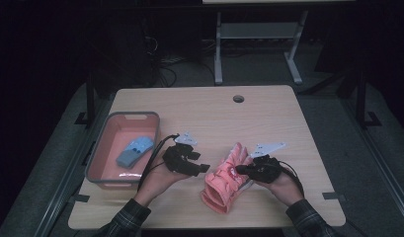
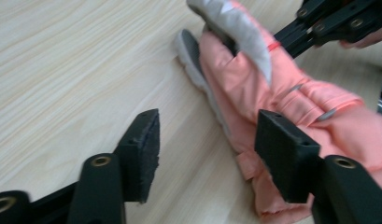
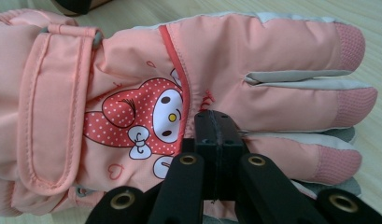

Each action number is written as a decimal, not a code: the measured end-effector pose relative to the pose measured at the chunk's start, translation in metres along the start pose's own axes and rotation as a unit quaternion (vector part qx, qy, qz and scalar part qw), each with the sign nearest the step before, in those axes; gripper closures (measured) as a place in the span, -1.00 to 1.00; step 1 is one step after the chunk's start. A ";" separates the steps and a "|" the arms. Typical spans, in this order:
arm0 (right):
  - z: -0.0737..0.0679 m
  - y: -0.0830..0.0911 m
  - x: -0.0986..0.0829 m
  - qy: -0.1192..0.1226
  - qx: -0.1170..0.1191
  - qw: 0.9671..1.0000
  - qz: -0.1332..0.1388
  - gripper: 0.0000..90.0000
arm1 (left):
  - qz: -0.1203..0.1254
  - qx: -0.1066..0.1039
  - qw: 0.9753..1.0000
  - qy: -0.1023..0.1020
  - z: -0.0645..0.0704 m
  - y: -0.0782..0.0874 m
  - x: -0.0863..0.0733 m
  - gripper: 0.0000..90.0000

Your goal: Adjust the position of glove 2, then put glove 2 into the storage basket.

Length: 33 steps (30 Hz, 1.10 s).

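Observation:
A pink child's ski glove (image 1: pixel 222 180) with a dotted cartoon rabbit on its back (image 3: pixel 109 70) lies on the wooden table (image 1: pixel 209 113), fingers pointing away from the person. My right gripper (image 1: pixel 237 169) is over the glove's finger end, and its jaws (image 3: pixel 219 121) are pressed together on the fabric at the base of the fingers. My left gripper (image 1: pixel 205 168) is open just left of the glove, its jaws (image 2: pixel 207 135) standing wide apart. One fingertip (image 2: pixel 286 158) overlaps the cuff side of the glove (image 2: pixel 272 93). The right gripper (image 2: pixel 328 23) shows beyond the glove.
A grey-rimmed bin (image 1: pixel 123 116) with a pink inside stands at the table's left and holds a blue glove (image 1: pixel 134 150). A round cable hole (image 1: pixel 238 98) sits near the table's far edge. Dark floor and a desk frame (image 1: pixel 218 49) lie beyond.

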State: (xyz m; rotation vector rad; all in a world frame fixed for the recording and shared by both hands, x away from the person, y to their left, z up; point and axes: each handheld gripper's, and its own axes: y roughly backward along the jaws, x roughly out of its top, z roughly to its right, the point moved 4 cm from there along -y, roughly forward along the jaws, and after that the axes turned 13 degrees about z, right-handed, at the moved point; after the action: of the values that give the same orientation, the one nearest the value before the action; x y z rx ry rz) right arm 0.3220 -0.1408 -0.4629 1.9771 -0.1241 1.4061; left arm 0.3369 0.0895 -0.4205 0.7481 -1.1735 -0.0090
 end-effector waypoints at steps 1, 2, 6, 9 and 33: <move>0.001 0.000 0.000 0.004 0.001 1.000 0.001 1.00 | 0.002 -0.006 1.000 0.003 0.002 -0.003 0.002 -0.20; 0.000 -0.001 0.000 -0.002 0.001 1.000 -0.001 1.00 | 0.000 -0.008 1.000 0.000 0.003 -0.003 0.003 -0.26; -0.001 -0.004 -0.003 0.003 0.001 1.000 -0.005 1.00 | 0.005 -0.017 1.000 -0.004 0.007 -0.009 0.012 -0.40; -0.001 -0.006 -0.005 0.011 -0.002 1.000 -0.008 1.00 | 0.005 -0.033 0.999 -0.008 0.012 -0.016 0.020 -0.49; -0.004 -0.007 -0.009 0.031 -0.002 0.999 -0.017 1.00 | -0.061 -0.078 0.994 0.047 0.018 -0.088 -0.009 -0.64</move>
State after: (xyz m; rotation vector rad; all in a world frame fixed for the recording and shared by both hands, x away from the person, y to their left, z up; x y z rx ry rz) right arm 0.3185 -0.1362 -0.4732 1.9219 -0.0647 1.4416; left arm 0.3501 0.0167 -0.4719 0.6743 -1.0231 -0.1646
